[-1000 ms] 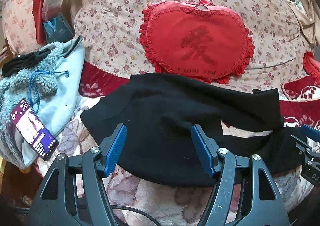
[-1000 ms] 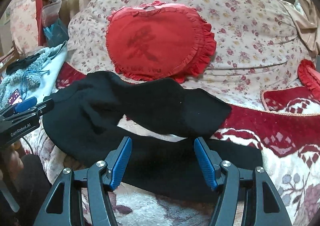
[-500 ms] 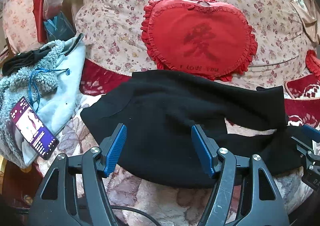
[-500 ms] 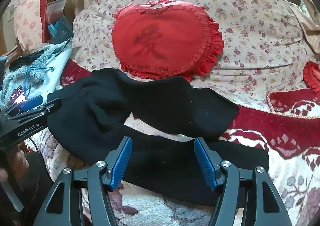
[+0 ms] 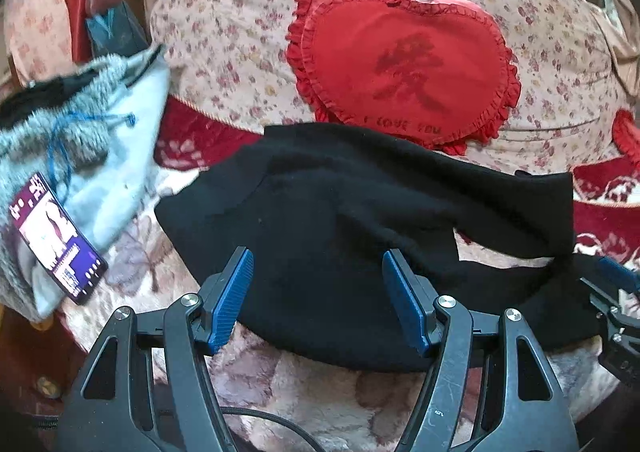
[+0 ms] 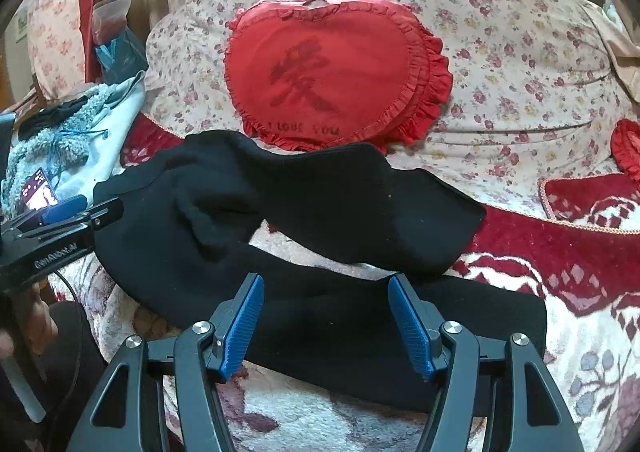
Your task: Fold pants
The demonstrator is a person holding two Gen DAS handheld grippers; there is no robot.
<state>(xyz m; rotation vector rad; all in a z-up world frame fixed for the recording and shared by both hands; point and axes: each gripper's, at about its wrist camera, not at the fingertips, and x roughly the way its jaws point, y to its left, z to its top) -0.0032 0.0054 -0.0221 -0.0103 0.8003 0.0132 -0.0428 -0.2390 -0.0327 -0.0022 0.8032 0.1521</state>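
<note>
Pants [image 5: 340, 212] are laid unfolded on the bed [image 5: 320, 392], legs splayed to the right; left gripper [image 5: 318, 296] and right gripper [image 6: 326, 320] are held spread and empty at the near edge, so a hem must be gripped next

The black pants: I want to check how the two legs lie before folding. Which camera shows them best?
The right wrist view: both legs of the black pants show whole, splayed apart. The left wrist view shows mostly the waist end, and the right gripper hides a leg end.
</note>
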